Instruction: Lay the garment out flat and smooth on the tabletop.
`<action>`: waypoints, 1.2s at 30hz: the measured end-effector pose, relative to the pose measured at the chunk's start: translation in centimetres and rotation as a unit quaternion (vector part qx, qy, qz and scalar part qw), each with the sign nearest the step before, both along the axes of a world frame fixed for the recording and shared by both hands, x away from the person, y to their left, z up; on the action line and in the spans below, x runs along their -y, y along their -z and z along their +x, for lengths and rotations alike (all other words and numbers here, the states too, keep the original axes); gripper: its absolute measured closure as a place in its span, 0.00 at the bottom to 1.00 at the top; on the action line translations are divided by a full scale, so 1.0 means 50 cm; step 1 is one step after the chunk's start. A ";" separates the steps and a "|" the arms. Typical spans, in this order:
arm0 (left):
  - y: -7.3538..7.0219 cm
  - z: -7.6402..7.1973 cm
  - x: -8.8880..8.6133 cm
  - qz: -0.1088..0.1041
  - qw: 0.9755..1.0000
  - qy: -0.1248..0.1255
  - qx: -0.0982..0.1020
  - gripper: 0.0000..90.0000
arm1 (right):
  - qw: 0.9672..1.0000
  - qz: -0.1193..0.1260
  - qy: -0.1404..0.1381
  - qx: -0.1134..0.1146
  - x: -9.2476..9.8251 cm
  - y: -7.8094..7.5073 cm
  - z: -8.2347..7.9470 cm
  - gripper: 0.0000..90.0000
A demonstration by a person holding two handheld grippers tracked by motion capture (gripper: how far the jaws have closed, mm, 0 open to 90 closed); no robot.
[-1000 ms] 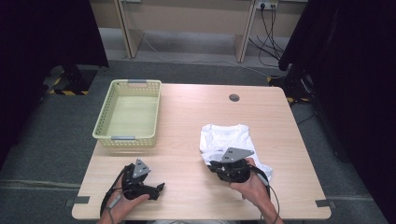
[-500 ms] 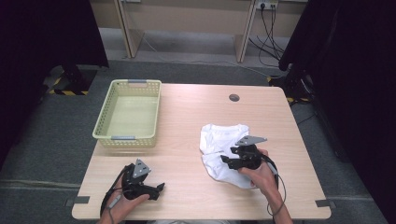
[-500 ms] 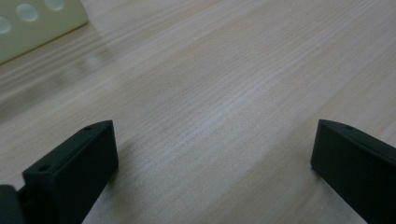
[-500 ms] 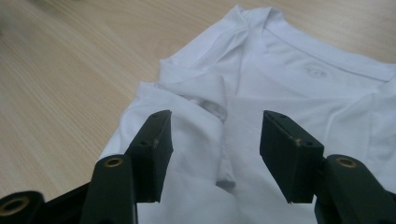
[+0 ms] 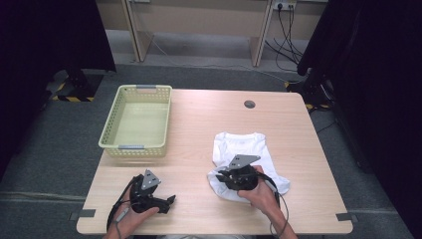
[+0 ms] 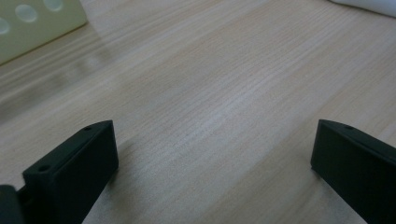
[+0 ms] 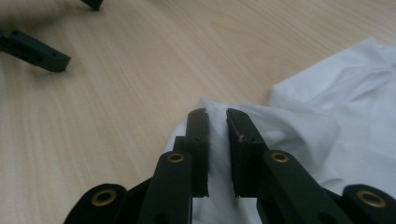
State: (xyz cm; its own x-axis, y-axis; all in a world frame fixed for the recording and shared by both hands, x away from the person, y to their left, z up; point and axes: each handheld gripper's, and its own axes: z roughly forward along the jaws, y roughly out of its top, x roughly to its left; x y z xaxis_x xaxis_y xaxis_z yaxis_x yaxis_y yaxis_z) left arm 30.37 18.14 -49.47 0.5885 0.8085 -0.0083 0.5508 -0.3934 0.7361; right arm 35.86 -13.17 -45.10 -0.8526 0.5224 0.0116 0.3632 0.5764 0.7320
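White cotton-like garment (image 5: 246, 159), apparently a T-shirt, lying on the right half of the wooden table (image 5: 199, 124), collar end toward the far side, near end bunched and rumpled. Yellow-green perforated basket (image 5: 135, 122) at the far left of the table, well apart from the garment, nothing seen inside.

Right gripper (image 7: 217, 116): jaws drawn nearly together on a raised fold at the garment's near-left edge, cloth pinched between them. Left gripper (image 6: 212, 154): jaws spread wide, low over bare table at the near left, holding nothing.

Handling, as judged: soft, light, wholly limp; no stiffness to carry its own shape. Likely to drape, stretch and trail when lifted by one point; not fragile. Some risk of thin cloth slipping from a shallow pinch.

Grasp advice: deeper bite on a doubled fold or on a seam, hem or collar band, where the cloth is thickest. Second hold on the opposite edge advisable to keep the piece spread.
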 end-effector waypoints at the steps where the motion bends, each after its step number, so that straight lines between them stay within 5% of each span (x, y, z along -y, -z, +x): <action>1: 0.000 0.000 0.000 0.000 1.000 0.000 0.000 0.00 | 1.000 -0.001 -0.006 -0.003 -0.007 0.002 -0.005 0.84; 6: 0.000 0.000 0.000 0.000 1.000 0.000 0.000 0.00 | 1.000 0.009 -0.020 -0.001 -0.020 -0.013 -0.022 0.71; 13: 0.000 0.000 0.000 0.000 1.000 0.000 0.000 0.00 | 0.997 0.039 0.060 0.012 0.054 -0.060 -0.002 0.58; 22: 0.000 0.000 0.000 0.000 1.000 0.000 0.000 0.00 | 0.993 0.012 0.120 -0.007 0.102 -0.023 0.040 0.56; 27: 0.000 0.000 0.000 0.000 1.000 0.000 0.000 0.00 | 0.995 -0.009 0.094 -0.027 0.087 -0.005 0.037 0.54; 32: 0.000 0.000 0.000 0.000 1.000 0.000 0.000 0.00 | 0.997 -0.036 0.057 -0.039 0.065 0.031 0.028 0.71; 36: 0.000 0.000 0.000 0.000 1.000 0.000 0.000 0.00 | 0.999 -0.044 0.028 -0.002 0.041 0.023 0.010 0.89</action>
